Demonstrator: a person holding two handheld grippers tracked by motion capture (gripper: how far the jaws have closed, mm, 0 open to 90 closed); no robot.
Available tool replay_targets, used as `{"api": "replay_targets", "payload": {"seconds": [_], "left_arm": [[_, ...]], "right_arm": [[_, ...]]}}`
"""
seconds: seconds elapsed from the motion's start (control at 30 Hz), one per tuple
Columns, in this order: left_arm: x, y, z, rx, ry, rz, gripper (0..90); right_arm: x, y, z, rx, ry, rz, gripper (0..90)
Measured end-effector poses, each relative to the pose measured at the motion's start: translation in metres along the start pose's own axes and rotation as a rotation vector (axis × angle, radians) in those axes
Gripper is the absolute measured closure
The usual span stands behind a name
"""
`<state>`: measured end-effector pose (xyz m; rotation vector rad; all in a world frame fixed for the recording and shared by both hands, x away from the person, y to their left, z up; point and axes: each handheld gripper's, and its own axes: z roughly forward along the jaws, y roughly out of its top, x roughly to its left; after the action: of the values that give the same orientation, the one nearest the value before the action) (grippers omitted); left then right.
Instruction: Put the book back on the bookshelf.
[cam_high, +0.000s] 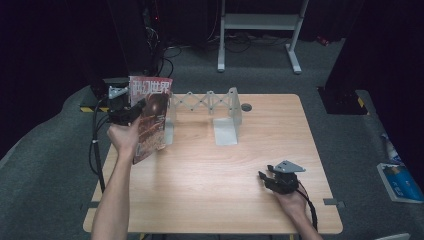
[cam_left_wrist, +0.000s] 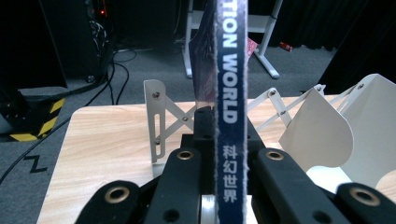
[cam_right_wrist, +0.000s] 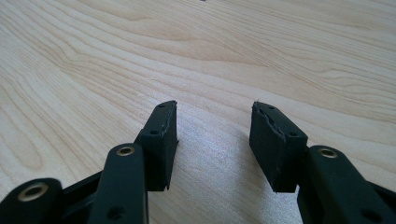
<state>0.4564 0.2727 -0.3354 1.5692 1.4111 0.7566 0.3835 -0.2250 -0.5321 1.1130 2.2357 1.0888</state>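
Overhead, a light wood table (cam_high: 210, 170) stands on grey carpet in a dark room; cables and a white frame (cam_high: 260, 25) lie behind it. White expanding rack (cam_high: 210, 107) sits at the far edge. Left gripper (cam_high: 131, 112) is raised over the table's left end, jaws clamped on an upright magazine (cam_high: 152, 117) just left of the rack. Spine reads "…TION WORLD", then 科幻世界. Right gripper (cam_high: 265, 177) rests low near the front right, jaws apart, nothing between them.
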Motion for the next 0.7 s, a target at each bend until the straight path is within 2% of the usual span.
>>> {"api": "replay_targets", "payload": {"seconds": [0.53,0.7], "left_arm": [[-0.002,-0.003,0.018,-0.031,-0.021,-0.007,83.7],[-0.005,-0.003,0.022,-0.049,-0.021,0.008,83.7]], "right_arm": [[0.0,0.0,0.0,0.0,-0.001,0.004,51.4],[0.0,0.0,0.0,0.0,-0.002,0.004,51.4]]}}
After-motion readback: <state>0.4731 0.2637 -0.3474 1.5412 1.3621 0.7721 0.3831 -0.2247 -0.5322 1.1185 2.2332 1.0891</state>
